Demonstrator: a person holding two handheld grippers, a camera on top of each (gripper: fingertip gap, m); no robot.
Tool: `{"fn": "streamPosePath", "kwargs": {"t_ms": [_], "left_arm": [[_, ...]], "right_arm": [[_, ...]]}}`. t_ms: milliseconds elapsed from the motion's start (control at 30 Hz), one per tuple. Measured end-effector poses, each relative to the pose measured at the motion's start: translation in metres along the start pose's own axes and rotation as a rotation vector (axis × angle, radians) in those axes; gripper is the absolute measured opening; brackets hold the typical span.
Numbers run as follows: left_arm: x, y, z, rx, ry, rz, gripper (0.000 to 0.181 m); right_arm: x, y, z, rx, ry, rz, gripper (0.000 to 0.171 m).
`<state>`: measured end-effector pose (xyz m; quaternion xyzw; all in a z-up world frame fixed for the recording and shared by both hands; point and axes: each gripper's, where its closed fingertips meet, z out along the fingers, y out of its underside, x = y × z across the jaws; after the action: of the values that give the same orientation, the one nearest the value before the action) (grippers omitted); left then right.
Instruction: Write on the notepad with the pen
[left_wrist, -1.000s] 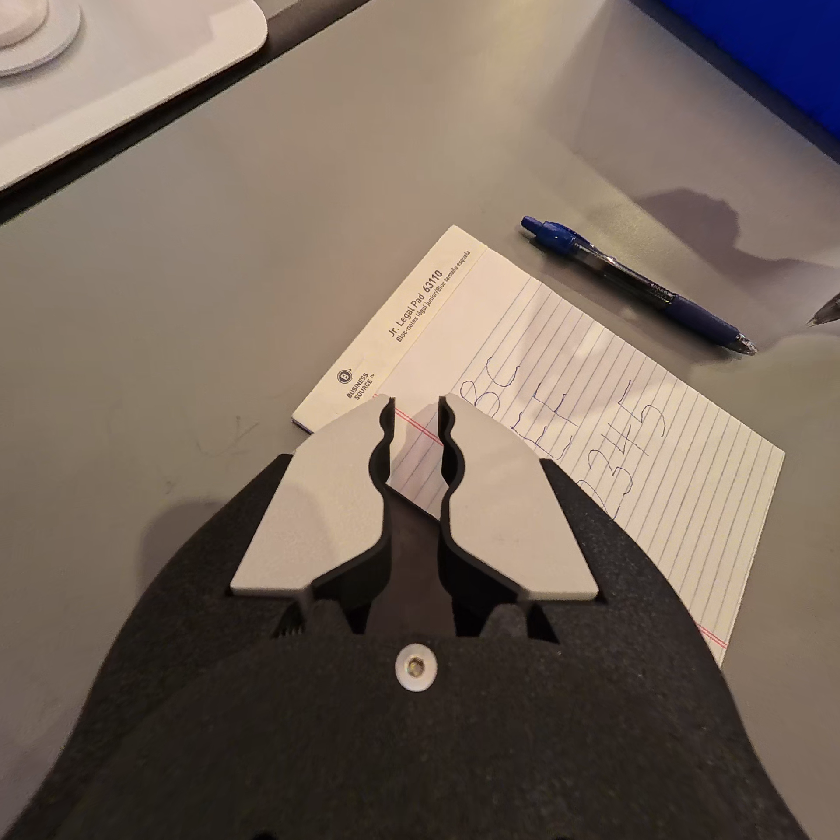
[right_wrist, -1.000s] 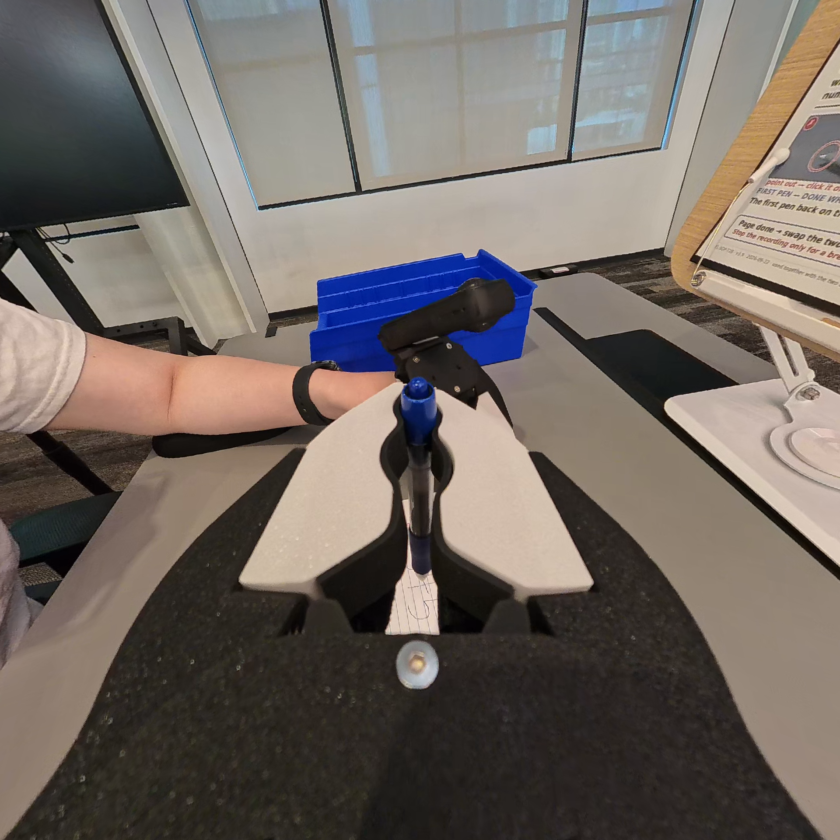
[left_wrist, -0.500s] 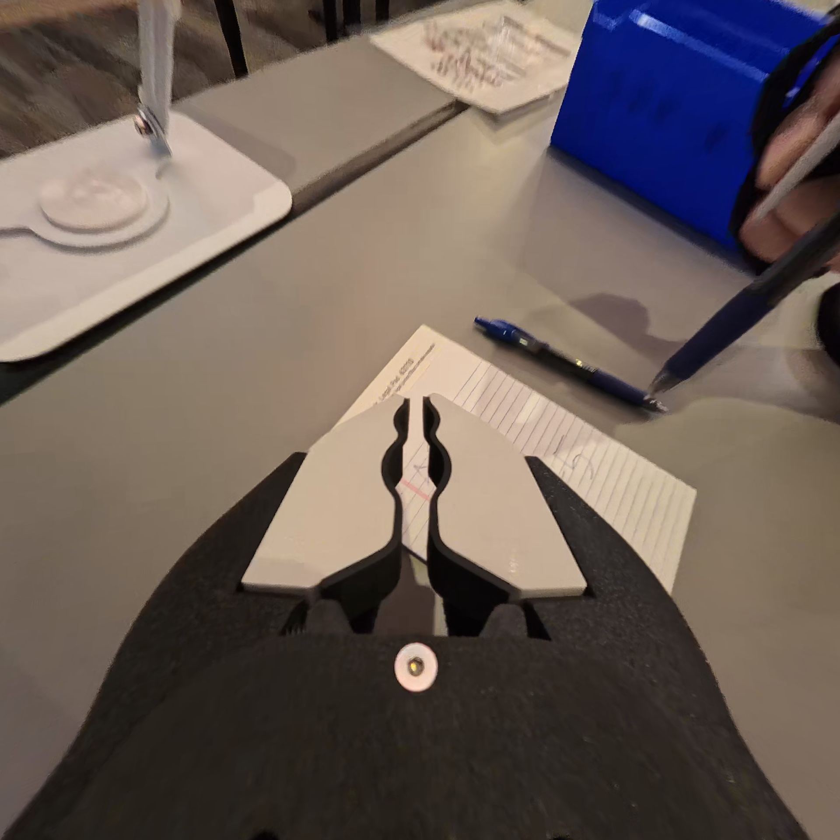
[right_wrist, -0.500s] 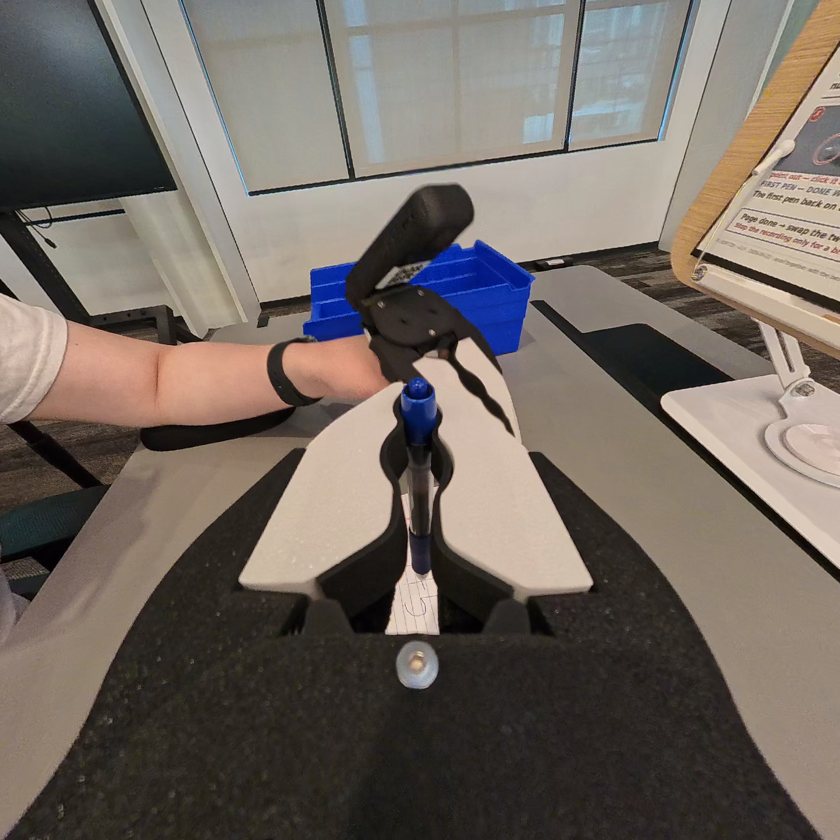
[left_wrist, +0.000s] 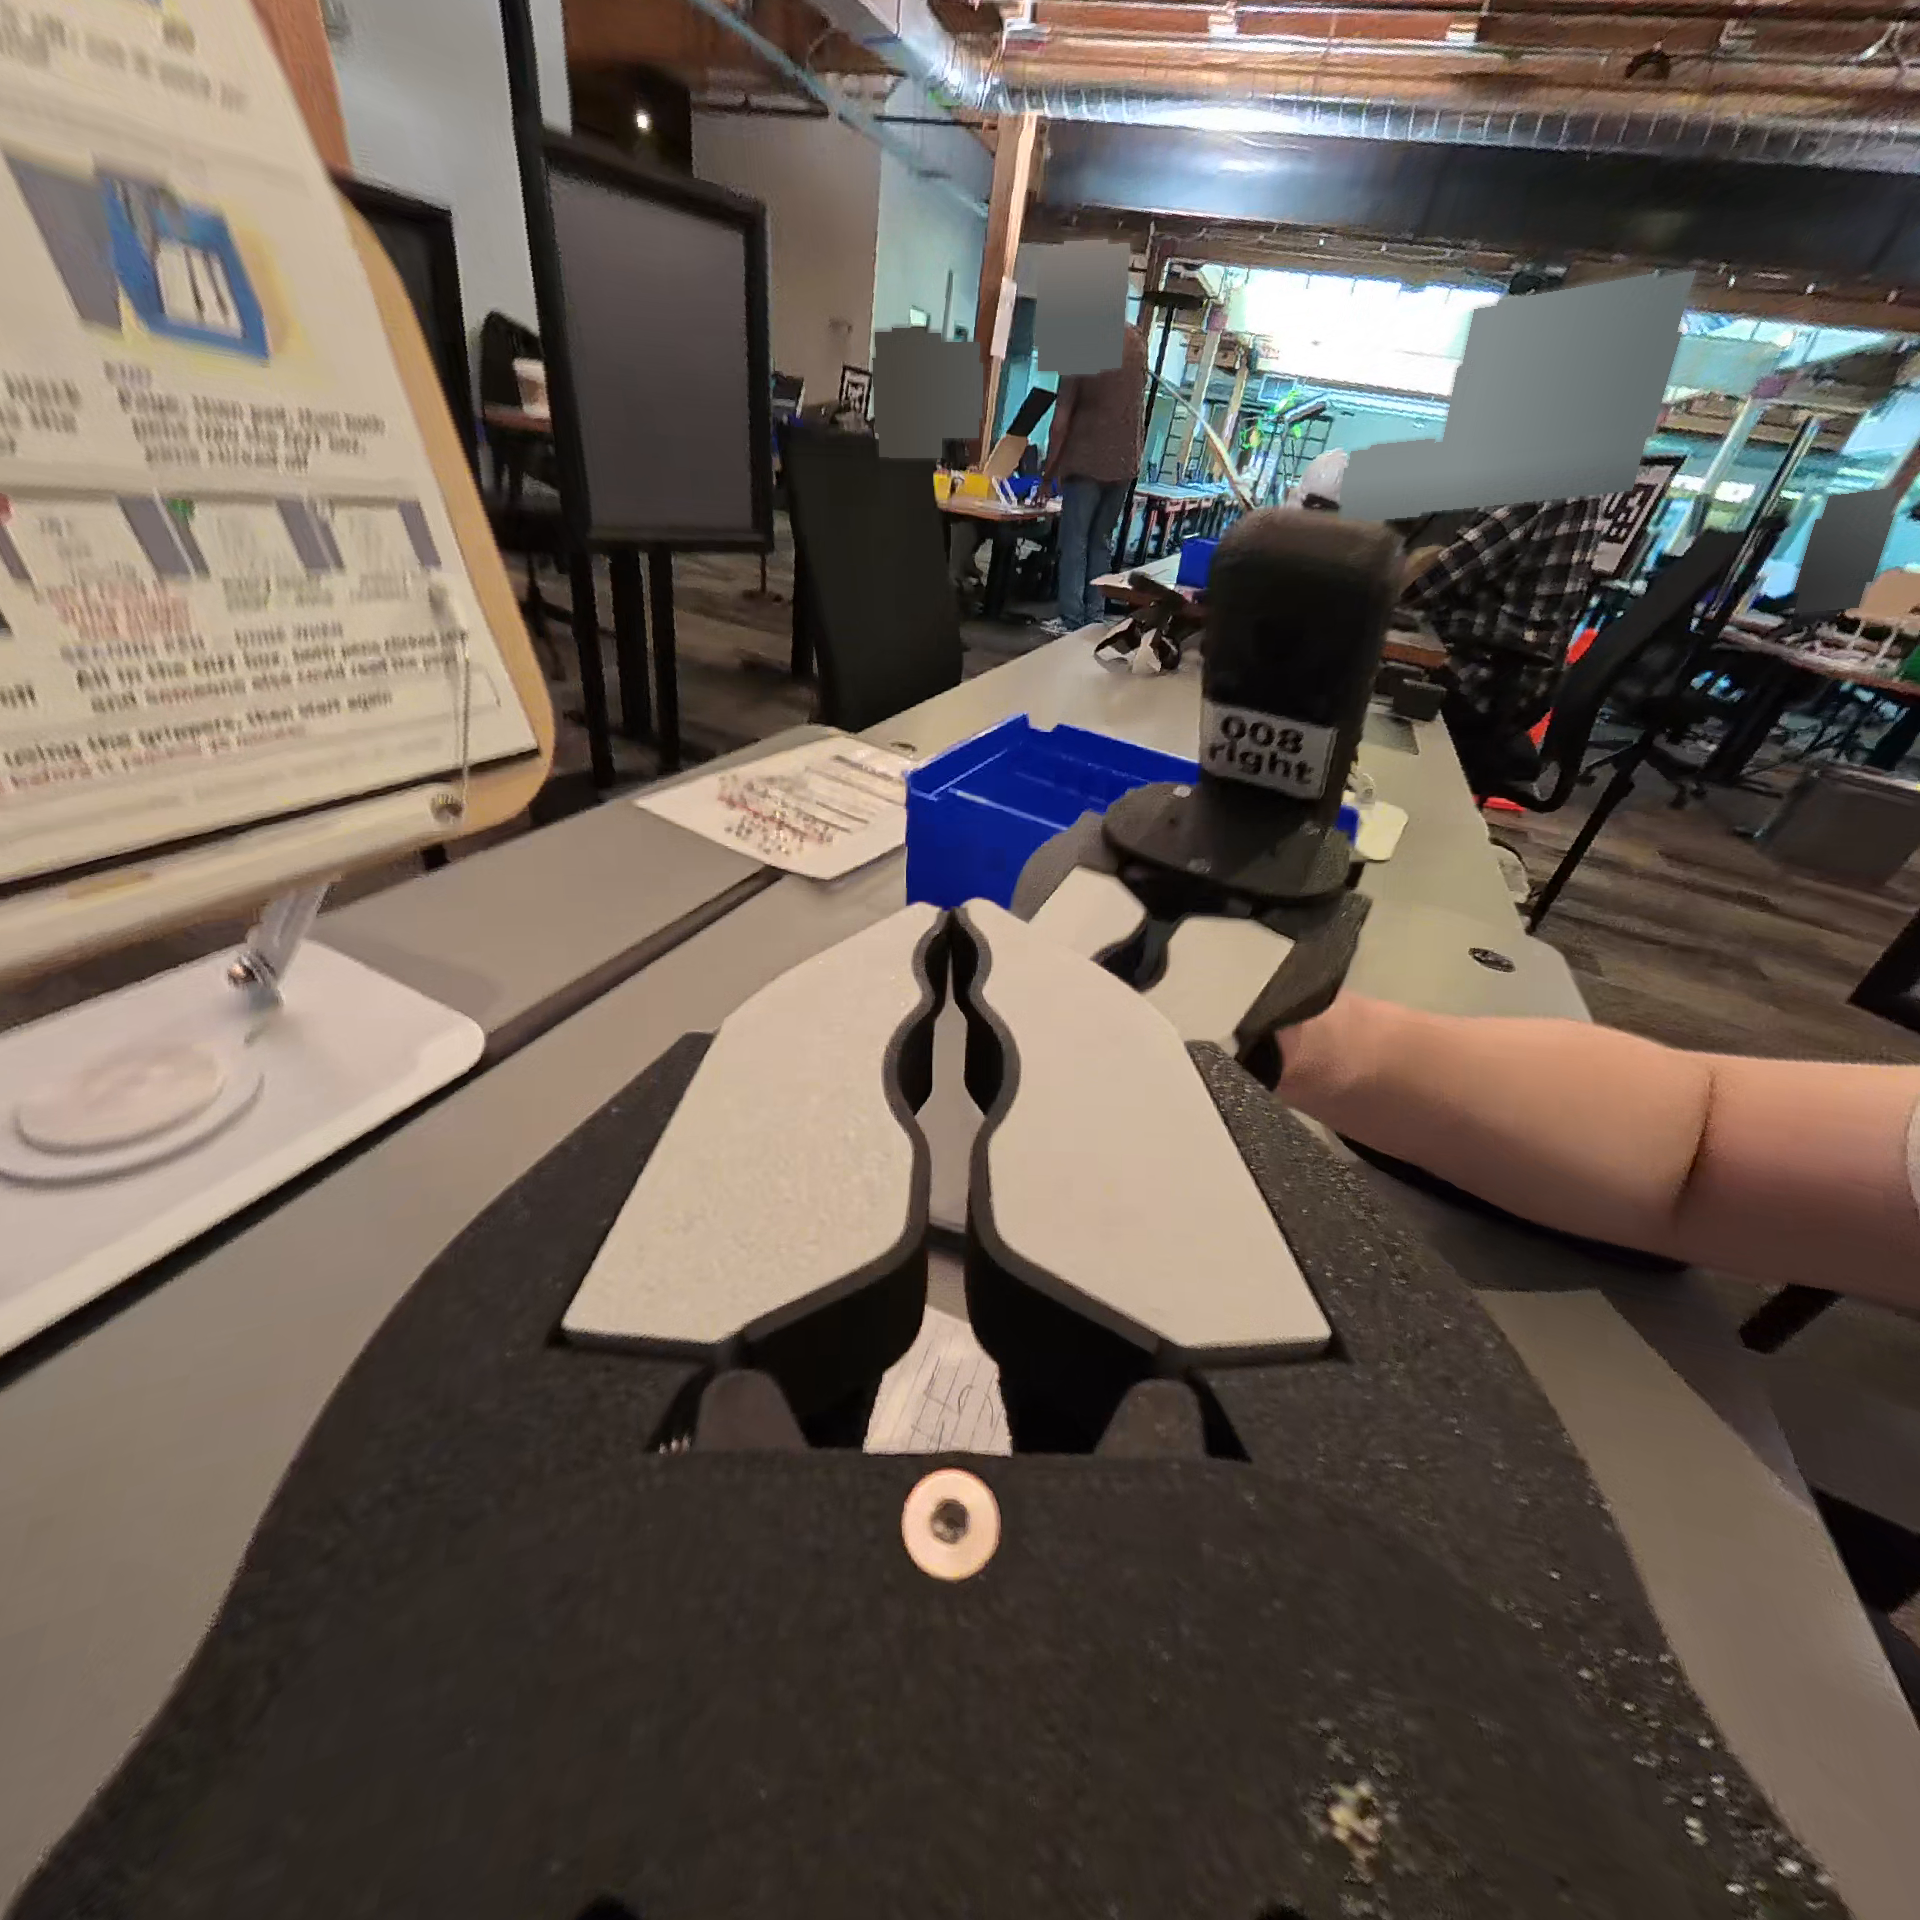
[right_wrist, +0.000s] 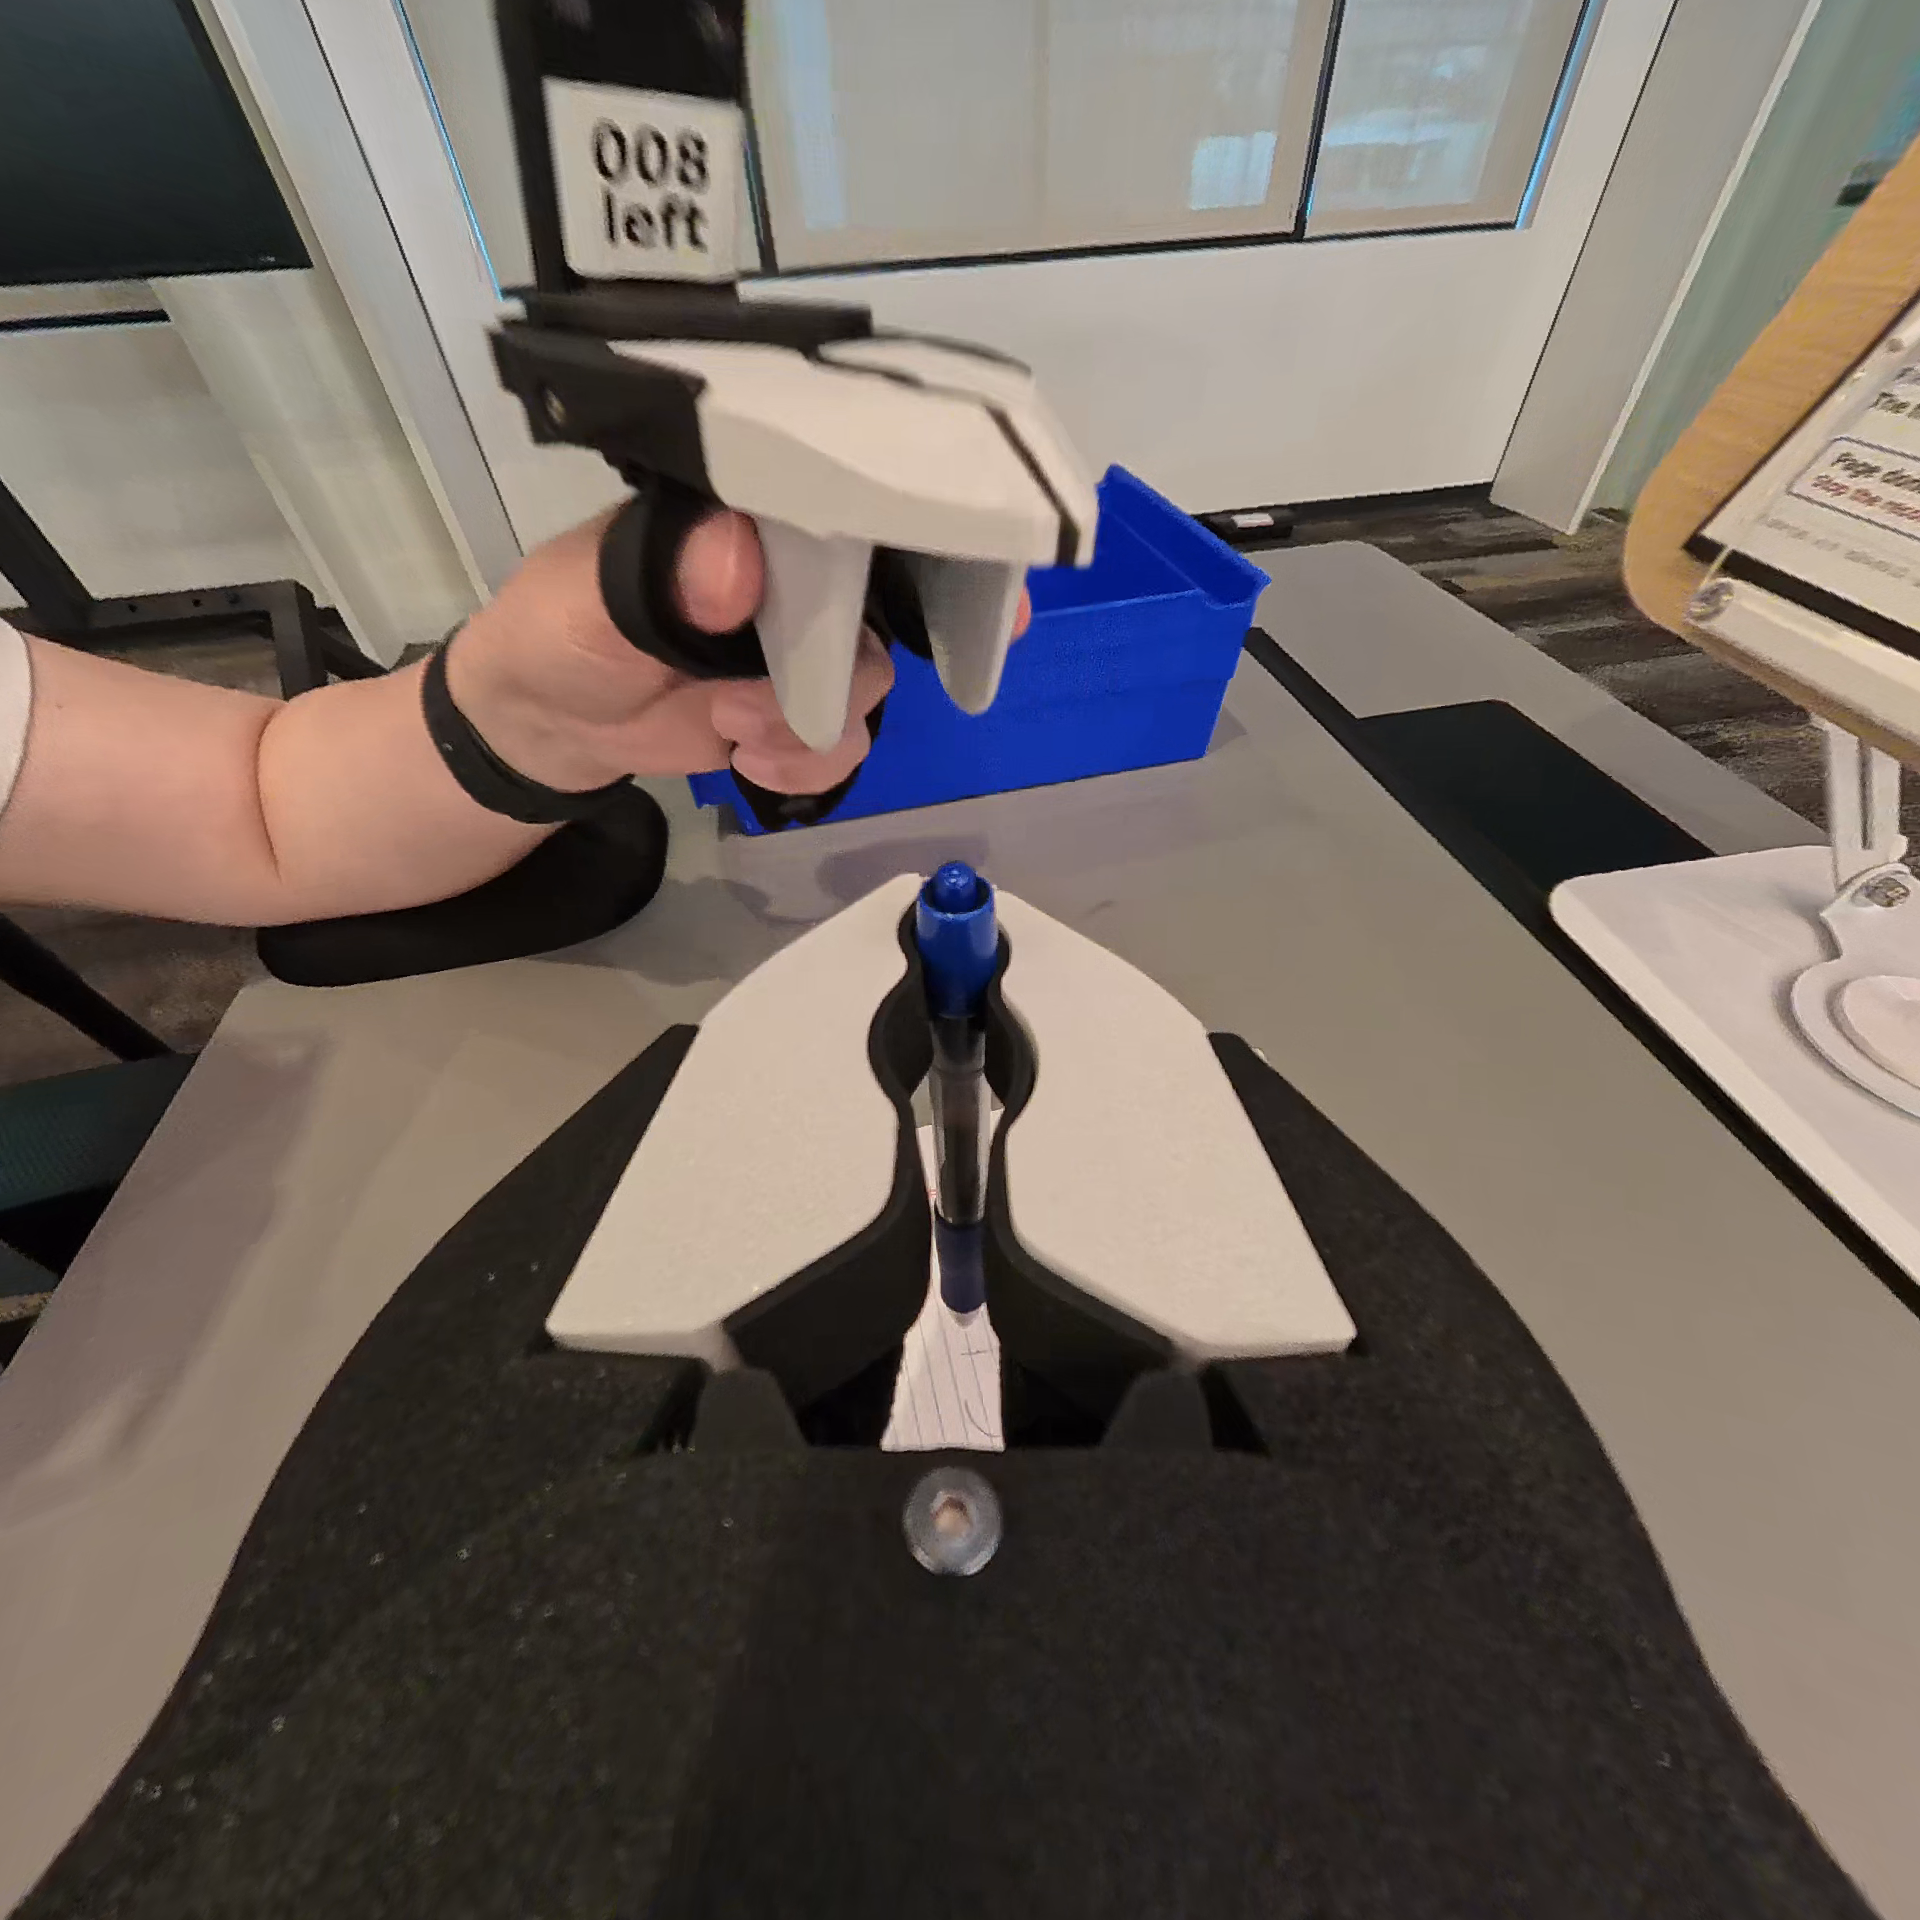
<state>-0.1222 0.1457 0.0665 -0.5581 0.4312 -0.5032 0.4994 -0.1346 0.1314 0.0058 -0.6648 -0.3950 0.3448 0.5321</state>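
My right gripper (right_wrist: 954, 935) is shut on a blue pen (right_wrist: 956, 966) that stands upright between its pads. The pen's lower end points down at the lined notepad (right_wrist: 940, 1397), which shows only through the gap behind the fingers. My left gripper (left_wrist: 951, 925) is shut with nothing between its pads and is held up above the table. It also shows in the right wrist view (right_wrist: 1070, 520), raised at the upper left. The right gripper (left_wrist: 1148, 940) shows just beyond my left fingertips. A sliver of notepad (left_wrist: 940, 1387) shows below the left fingers.
A blue bin (left_wrist: 997, 821) (right_wrist: 1122, 665) stands on the grey table behind the grippers. A wooden stand with an instruction sheet (left_wrist: 208, 416) sits on a white base (left_wrist: 260, 1091) (right_wrist: 1714, 987). A printed sheet (left_wrist: 790, 805) lies by the bin. People sit in the room beyond. Across from one pair of fingers to the other is roughly 6 centimeters.
My left gripper closed fully with nothing between its pads, rose off the notepad and tilted up level. My right gripper kept the pen upright.
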Motion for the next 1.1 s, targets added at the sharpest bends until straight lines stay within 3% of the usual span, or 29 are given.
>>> {"fn": "streamPosePath", "kwargs": {"t_ms": [300,700,1100], "left_arm": [[0.041,-0.004,0.003,-0.069,0.034,0.163,0.0],[0.031,0.022,0.008,-0.221,0.005,0.196,0.0],[0.031,0.029,0.012,-0.243,0.005,0.227,0.0]], "right_arm": [[-0.022,0.005,0.019,-0.073,0.005,-0.06,0.004],[-0.009,0.0,0.01,-0.043,0.019,0.016,0.004],[-0.01,0.002,0.009,-0.054,0.003,0.029,0.004]]}}
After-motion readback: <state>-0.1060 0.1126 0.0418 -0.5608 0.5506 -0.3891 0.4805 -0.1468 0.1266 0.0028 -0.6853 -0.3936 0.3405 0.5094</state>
